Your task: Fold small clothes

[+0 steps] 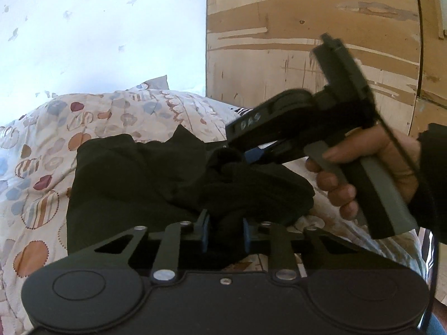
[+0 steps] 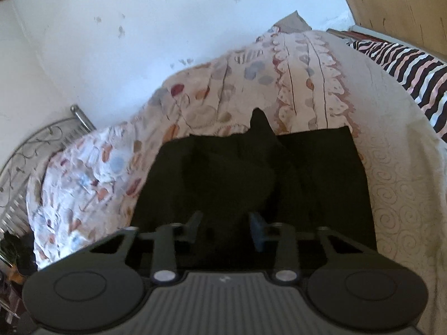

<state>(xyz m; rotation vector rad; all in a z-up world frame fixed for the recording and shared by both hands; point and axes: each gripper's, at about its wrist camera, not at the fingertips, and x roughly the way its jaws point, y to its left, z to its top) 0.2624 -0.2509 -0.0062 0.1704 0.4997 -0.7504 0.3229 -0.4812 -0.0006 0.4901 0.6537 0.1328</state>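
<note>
Garment (image 1: 145, 178) black, soft, crumpled; pinched by left tongs (image 1: 225, 233), right tongs (image 2: 226, 227).

The garment (image 1: 134, 178) is matt black cloth. The bedspread (image 2: 195, 92) is soft printed cloth, quilted and puckered. The cupboard (image 1: 313, 28) is worn wood, its veneer scratched and peeling. The wall (image 2: 139, 28) is matt white plaster, chipped. The bedframe (image 2: 81, 118) is shiny metal.
</note>
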